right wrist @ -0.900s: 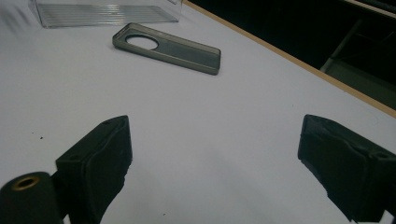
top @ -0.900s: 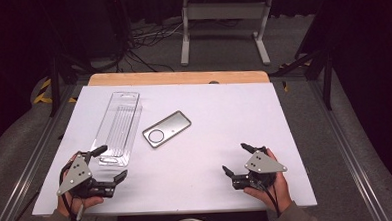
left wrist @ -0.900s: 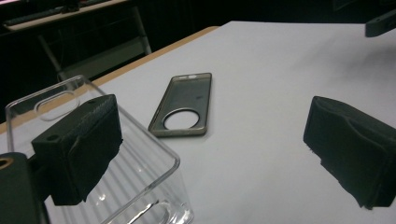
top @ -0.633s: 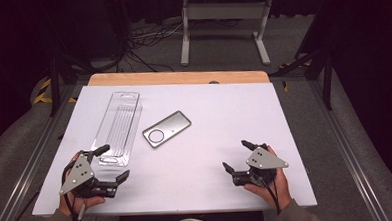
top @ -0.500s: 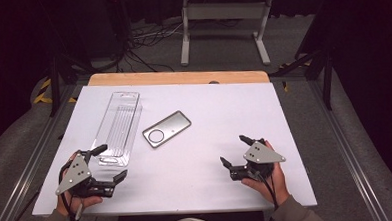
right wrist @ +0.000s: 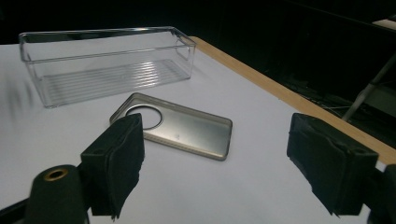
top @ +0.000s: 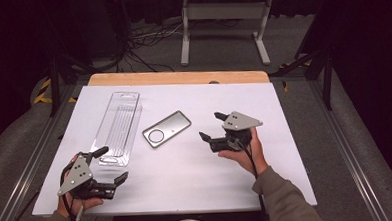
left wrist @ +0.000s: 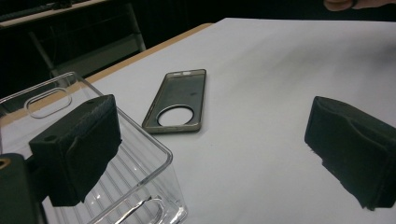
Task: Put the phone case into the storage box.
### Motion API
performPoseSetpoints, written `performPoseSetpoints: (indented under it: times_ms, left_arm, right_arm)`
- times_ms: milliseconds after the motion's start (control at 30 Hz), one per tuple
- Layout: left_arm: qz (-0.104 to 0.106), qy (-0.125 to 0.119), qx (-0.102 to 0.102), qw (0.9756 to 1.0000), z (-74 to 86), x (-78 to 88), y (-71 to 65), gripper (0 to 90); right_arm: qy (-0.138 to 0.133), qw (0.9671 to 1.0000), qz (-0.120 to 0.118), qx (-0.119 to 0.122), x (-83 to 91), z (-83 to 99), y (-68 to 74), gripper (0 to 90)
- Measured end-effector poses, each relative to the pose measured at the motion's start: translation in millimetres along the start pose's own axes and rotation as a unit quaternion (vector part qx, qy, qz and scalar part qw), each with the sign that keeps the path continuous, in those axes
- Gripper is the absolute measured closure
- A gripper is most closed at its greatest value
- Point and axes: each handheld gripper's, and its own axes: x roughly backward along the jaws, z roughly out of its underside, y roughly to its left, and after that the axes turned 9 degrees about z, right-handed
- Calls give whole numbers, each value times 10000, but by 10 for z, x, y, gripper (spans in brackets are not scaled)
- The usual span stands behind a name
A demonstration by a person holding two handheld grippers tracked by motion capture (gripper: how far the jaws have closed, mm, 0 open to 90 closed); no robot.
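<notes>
Open left gripper, clear tray nr one jaw, phone case beyond

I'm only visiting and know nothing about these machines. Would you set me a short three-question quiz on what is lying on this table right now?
1. True or false: the phone case lies inside the clear plastic tray.
2. Which tongs are nearer the phone case: A the left tongs, B the right tongs?
3. Fill the gap: both pairs of tongs have their jaws ____ with nothing between them.

Key
1. False: it lies flat on the white table, beside the tray and apart from it.
2. B: the right tongs are close to the case, with the jaws pointing at it; the left tongs are at the near end of the tray.
3. open
</notes>
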Motion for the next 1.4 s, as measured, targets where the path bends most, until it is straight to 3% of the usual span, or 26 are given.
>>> performPoseSetpoints:
  times_ms: [200, 333, 733, 867, 1200, 1233, 1333, 1400]
  left_arm:
    - [69, 17, -8, 10000, -4, -16, -14, 27]
    - [50, 3, -15, 10000, -6, -1, -10, 26]
    - [37, -41, 52, 10000, 2, 0, 5, 29]
    - [24, -62, 68, 10000, 3, 1, 4, 32]
    - [-19, -33, 76, 10000, 17, 53, 5, 39]
    - [-19, -33, 76, 10000, 17, 53, 5, 39]
    - [-48, -40, 96, 9999, 23, 63, 1, 39]
    - [-71, -17, 63, 10000, 27, 68, -1, 39]
  right_arm:
    - [134, 9997, 177, 47, -267, -166, 43, 130]
    - [152, 9998, 159, 24, -401, -240, 36, 122]
    - [432, 9988, 160, 175, -903, -310, 96, 171]
    - [482, 9987, 150, -122, -1059, -327, 64, 260]
    - [831, 9961, 132, -274, -1435, -355, 33, 594]
    - [831, 9961, 132, -274, -1435, -355, 33, 594]
    - [1000, 9946, 121, -263, -1569, -321, 8, 729]
    - [1024, 9943, 129, -277, -1590, -315, 3, 757]
